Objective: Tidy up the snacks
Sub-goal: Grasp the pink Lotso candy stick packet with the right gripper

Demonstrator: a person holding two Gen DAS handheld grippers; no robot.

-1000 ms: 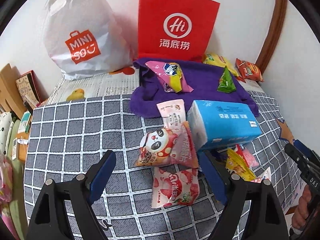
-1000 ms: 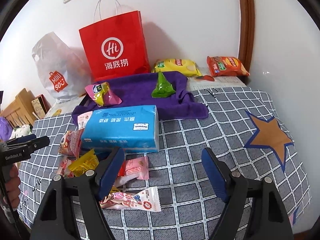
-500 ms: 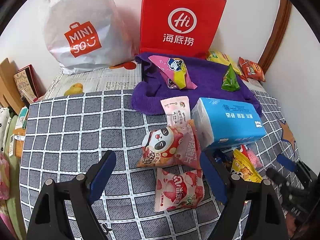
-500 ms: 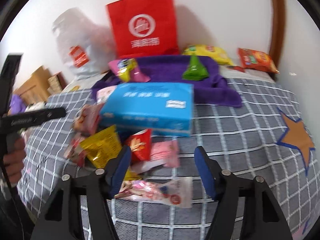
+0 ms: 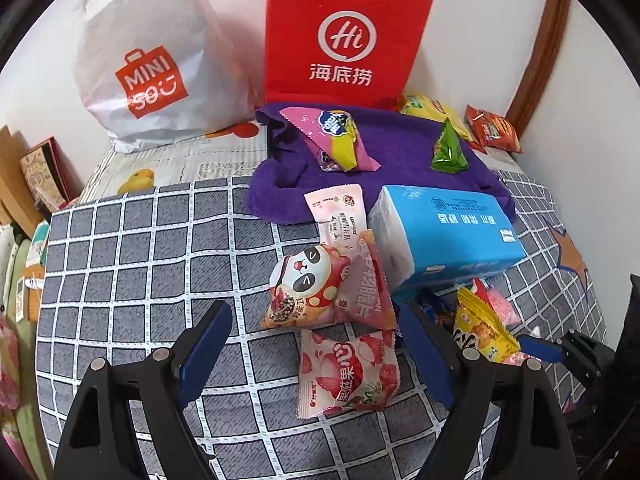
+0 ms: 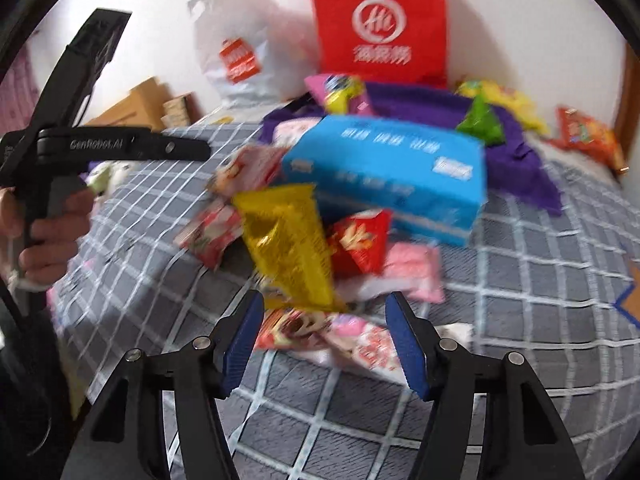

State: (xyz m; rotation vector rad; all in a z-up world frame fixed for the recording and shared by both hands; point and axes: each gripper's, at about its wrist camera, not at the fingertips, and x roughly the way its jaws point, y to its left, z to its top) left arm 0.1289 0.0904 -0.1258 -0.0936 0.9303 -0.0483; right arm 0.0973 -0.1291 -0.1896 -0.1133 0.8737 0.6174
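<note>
My left gripper (image 5: 314,320) hangs open over a panda snack packet (image 5: 320,284) and a strawberry packet (image 5: 348,372) on the checked cloth; its pads touch neither. My right gripper (image 6: 325,304) is open too, its jaws about half apart, low over a pile. That pile holds a yellow packet (image 6: 288,248), a red packet (image 6: 360,240), a pink packet (image 6: 408,268) and a long pink wrapper (image 6: 352,340). The wrapper lies between and under the fingers, not pinched. A blue tissue pack (image 5: 444,232) lies behind both heaps. The right wrist view is blurred.
A purple towel (image 5: 400,148) carries a pink-yellow packet (image 5: 332,136) and a green triangular packet (image 5: 448,148). Behind it stand a red paper bag (image 5: 344,36) and a white plastic bag (image 5: 144,60). Yellow chips (image 5: 428,108) and an orange packet (image 5: 494,128) lie by the wall.
My right gripper has sunk and swung left toward the snack pile, rolling as it went, and its jaws have narrowed. The left gripper has stayed almost still and open.
</note>
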